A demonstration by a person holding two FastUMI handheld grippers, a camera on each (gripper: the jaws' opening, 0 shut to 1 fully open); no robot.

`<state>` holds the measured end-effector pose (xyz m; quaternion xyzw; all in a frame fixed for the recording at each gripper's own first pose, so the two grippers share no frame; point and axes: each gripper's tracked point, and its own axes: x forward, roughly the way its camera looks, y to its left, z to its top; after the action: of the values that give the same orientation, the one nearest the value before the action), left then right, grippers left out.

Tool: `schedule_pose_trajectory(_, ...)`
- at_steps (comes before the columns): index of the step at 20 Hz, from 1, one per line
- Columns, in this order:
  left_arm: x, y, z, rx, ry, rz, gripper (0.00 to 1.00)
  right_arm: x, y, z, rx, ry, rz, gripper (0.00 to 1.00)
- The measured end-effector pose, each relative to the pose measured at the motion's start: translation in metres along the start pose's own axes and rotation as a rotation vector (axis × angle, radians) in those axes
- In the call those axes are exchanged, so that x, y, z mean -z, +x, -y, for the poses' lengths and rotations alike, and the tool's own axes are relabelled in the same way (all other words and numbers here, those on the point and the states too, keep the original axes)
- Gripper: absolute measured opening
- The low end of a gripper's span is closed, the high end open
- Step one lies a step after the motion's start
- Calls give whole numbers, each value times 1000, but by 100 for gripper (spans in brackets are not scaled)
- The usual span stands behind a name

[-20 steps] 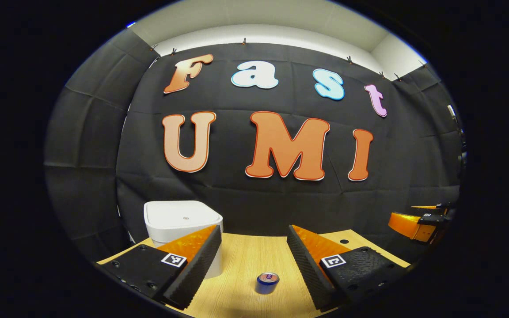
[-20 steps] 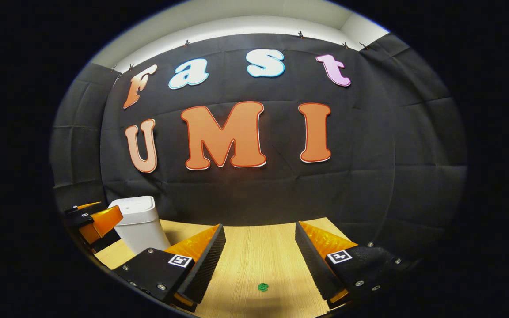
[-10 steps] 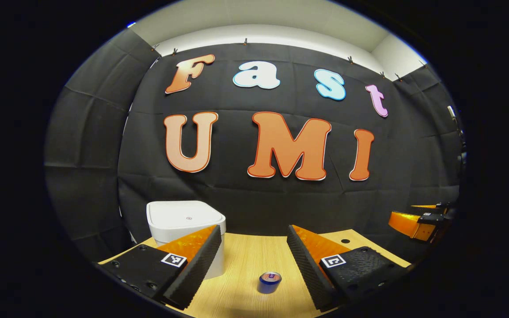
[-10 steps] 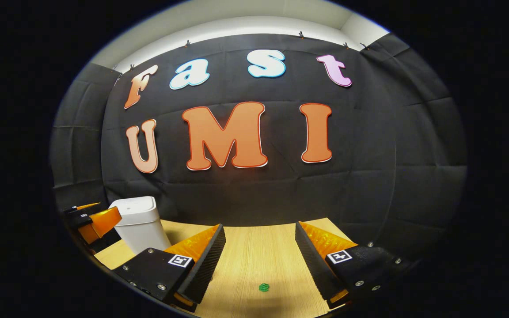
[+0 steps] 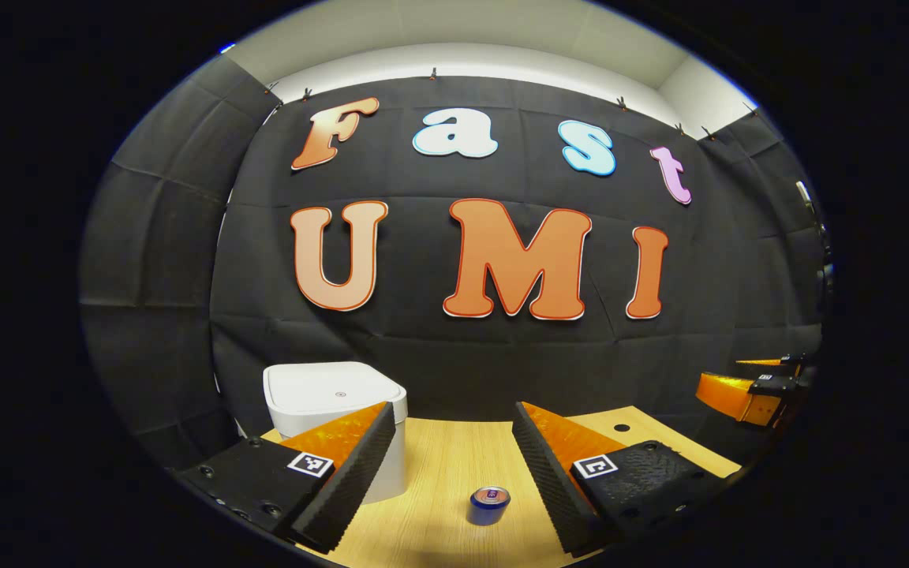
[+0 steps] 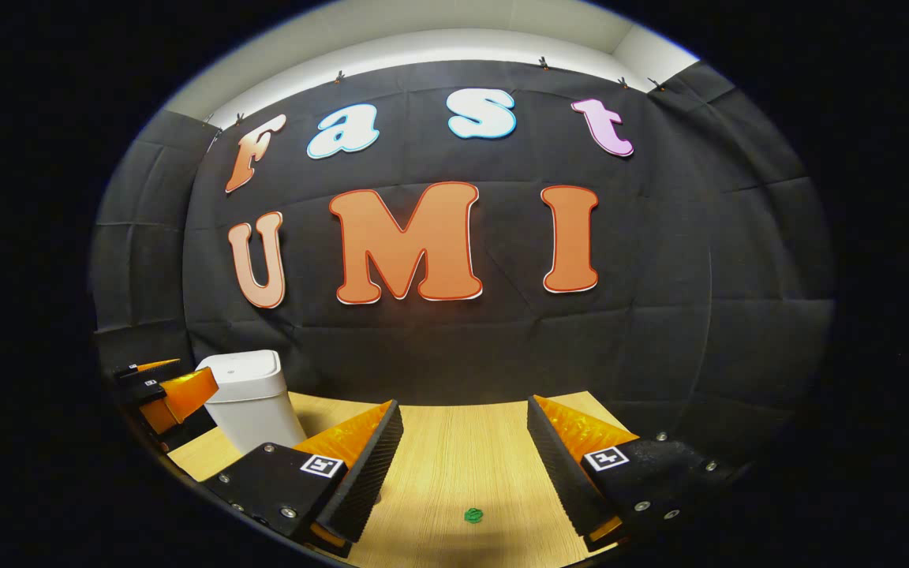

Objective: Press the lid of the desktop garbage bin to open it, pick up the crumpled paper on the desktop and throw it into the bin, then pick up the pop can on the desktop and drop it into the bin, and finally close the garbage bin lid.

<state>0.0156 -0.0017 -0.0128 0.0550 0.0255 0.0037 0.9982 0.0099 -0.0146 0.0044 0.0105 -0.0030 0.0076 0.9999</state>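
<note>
On the tabletop (image 5: 439, 465), seen in the left gripper view, the garbage bin (image 5: 336, 410) is placed at about 10 o'clock from the pop can (image 5: 489, 505), its lid (image 5: 332, 388) shut. The left gripper (image 5: 450, 481) is held above the can with its fingers wide and nothing gripped; the right gripper (image 5: 746, 388) is seen at 3 o'clock. In the right gripper view, the right gripper (image 6: 462, 473) is likewise spread wide and empty, and a small green object (image 6: 473, 515), presumably the crumpled paper, lies between its fingers. The lid is judged not yet pressed. An off-centre press could tip or slide the light bin; a low swing of the fingers could knock the upright can over.
</note>
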Motion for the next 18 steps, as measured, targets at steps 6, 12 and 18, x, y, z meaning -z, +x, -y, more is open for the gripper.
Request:
schedule_pose_trajectory(6, 0, 8, -2, 13, -21, -5, 94, -1, 3, 2, 4, -2, 4, 95)
schedule_pose_trajectory(12, -13, 26, -38, -29, 34, 15, 75, -4, 10, 3, 2, 5, 12, 95)
schedule_pose_trajectory(18, 0, 71, -118, -71, 45, -91, 12, 3, 21, 1, -16, 37, -3, 95)
